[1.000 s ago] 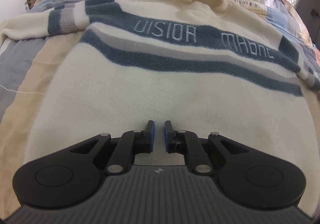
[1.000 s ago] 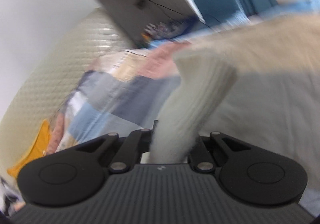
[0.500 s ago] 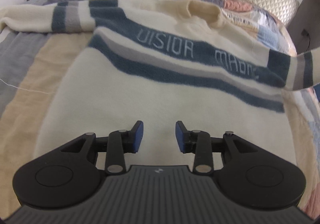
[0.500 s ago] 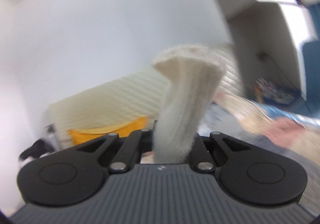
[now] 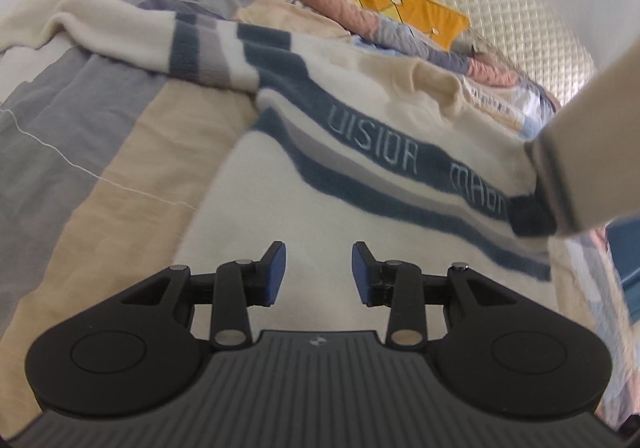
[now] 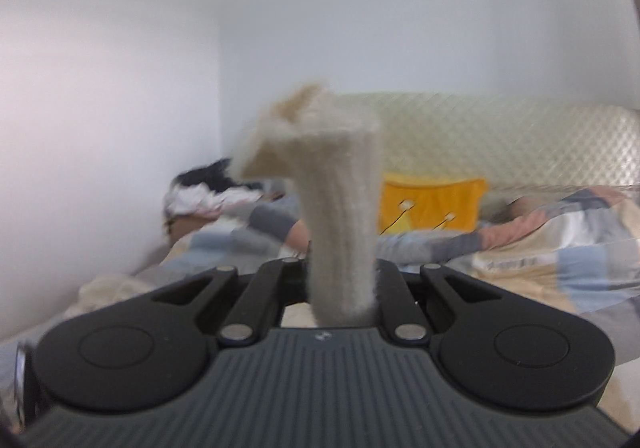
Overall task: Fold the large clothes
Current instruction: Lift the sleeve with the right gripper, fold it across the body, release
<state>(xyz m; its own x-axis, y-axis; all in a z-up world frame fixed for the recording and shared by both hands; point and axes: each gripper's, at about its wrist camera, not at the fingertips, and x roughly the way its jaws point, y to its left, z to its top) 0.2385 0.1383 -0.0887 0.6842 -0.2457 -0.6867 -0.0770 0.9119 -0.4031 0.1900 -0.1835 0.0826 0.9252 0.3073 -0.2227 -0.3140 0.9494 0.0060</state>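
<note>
My left gripper (image 5: 319, 273): jaws apart, empty, over cream blue-striped knitted sweater (image 5: 320, 216).
My right gripper (image 6: 342, 280): clamped on cream ribbed sleeve cuff (image 6: 340, 216).

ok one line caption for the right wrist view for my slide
Right gripper clamped on a cream sweater cuff, lifted above the bed with a yellow pillow behind.

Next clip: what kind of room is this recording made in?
Most likely a bedroom. The sweater lies spread on a bed covered by a patchwork duvet, with a quilted cream headboard against the wall and a yellow pillow propped in front of it.
</note>
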